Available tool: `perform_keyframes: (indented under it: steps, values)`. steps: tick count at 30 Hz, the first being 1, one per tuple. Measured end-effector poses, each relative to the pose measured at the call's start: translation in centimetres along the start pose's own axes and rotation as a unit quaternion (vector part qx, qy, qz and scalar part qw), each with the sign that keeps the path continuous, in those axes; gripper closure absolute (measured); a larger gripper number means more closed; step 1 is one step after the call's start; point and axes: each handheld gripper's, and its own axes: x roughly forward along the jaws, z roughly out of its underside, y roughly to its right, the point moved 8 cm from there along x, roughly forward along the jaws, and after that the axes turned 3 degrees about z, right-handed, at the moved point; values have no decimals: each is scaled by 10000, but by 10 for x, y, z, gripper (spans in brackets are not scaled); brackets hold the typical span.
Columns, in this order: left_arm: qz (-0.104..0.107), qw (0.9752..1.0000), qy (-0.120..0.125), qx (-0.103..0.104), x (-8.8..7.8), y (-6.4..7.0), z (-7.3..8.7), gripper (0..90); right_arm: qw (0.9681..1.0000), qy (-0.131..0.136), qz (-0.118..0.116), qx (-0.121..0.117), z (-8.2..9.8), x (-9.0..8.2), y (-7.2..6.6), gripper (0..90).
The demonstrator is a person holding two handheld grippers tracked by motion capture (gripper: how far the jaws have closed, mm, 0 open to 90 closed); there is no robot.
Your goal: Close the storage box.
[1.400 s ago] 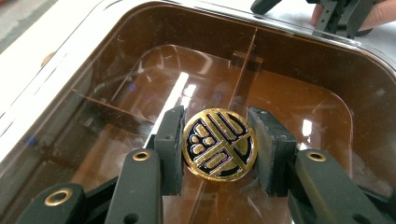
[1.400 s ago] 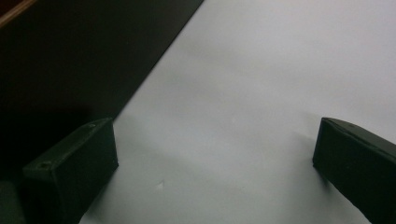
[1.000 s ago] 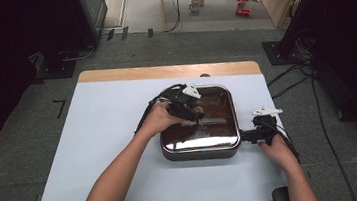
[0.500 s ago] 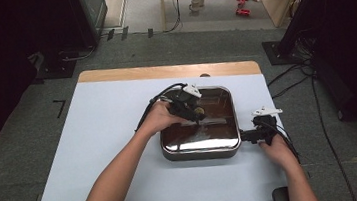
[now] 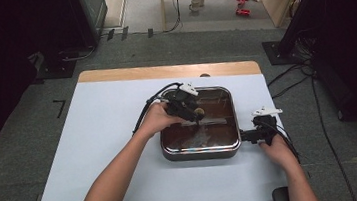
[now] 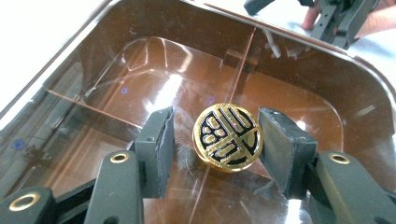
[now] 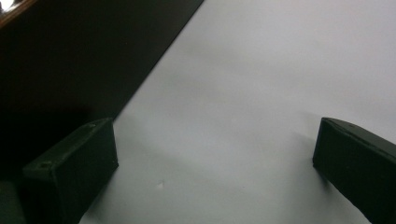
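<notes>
The left gripper (image 6: 215,140) has just been opening, its pads clear of the gold knob (image 6: 228,137) on the pan lid (image 6: 140,70); the right gripper (image 7: 215,186) stands wide over the surface (image 7: 261,84).

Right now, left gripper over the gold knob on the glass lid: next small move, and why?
Probably lift the left gripper straight up, clear of the round gold-and-black knob. Its jaws have just been opening and stand off both sides of the knob, and the brown glass lid sits on the square dark pan, so it looks placed.
</notes>
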Motion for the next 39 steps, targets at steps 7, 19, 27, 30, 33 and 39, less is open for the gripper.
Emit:
perform_keyframes:
  steps: [7, 19, 27, 30, 33, 39]
  values:
    - [-252, 9996, 140, 9, -19, 2, 2, 345, 10000, 2, 0, 0, 0, 0, 0, 0]
    - [-559, 9964, 415, -482, -56, 2, 25, 297, 10000, 10, 3, 2, 0, 0, 0, 0]
    - [-766, 9929, 586, -692, -82, 4, 51, 295, 10000, 6, 2, -11, 0, 0, 0, 0]
    - [-815, 9913, 659, -792, -91, 4, 62, 293, 10000, 1, 0, -3, 0, 0, 0, 0]
    - [-883, 9884, 783, -959, -99, 3, 71, 289, 10000, 4, 0, 0, 0, 0, 0, 0]
    - [-1122, 9841, 782, -1130, -108, 4, 89, 287, 10000, 3, 0, -2, 0, 0, 0, 0]
